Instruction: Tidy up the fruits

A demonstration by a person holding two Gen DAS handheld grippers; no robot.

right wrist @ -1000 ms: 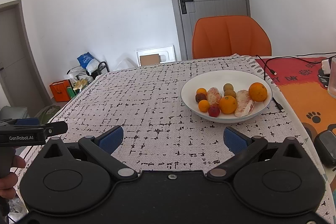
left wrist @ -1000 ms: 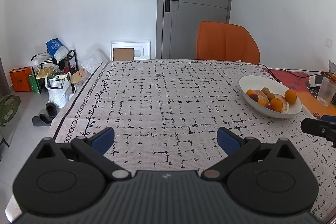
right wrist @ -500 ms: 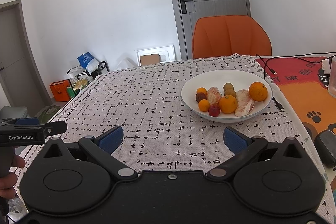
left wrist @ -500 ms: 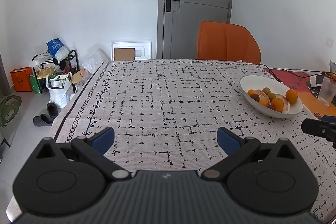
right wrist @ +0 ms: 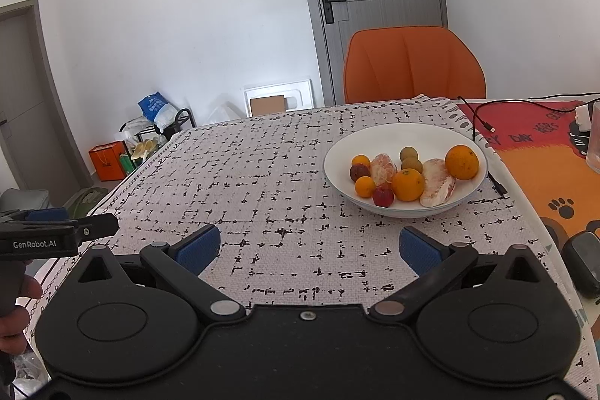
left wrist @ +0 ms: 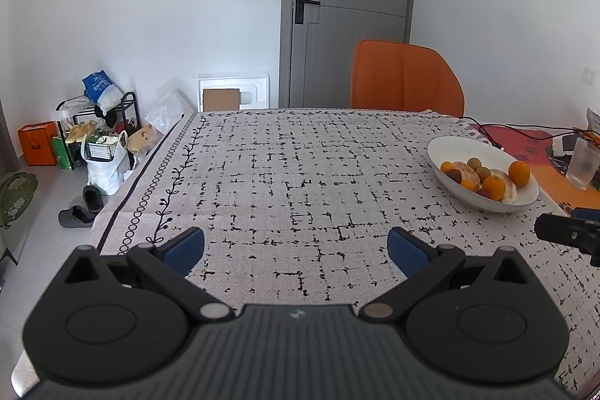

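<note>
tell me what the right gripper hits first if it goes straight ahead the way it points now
Probably the bare tablecloth just ahead of the open right gripper. The white bowl of fruit sits ahead but off to the right of that line, though depth is hard to judge here.

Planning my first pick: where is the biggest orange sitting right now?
In the right wrist view, the biggest orange sits at the right end of the white bowl, beside the peeled pomelo piece, ahead and right of the open right gripper.
</note>
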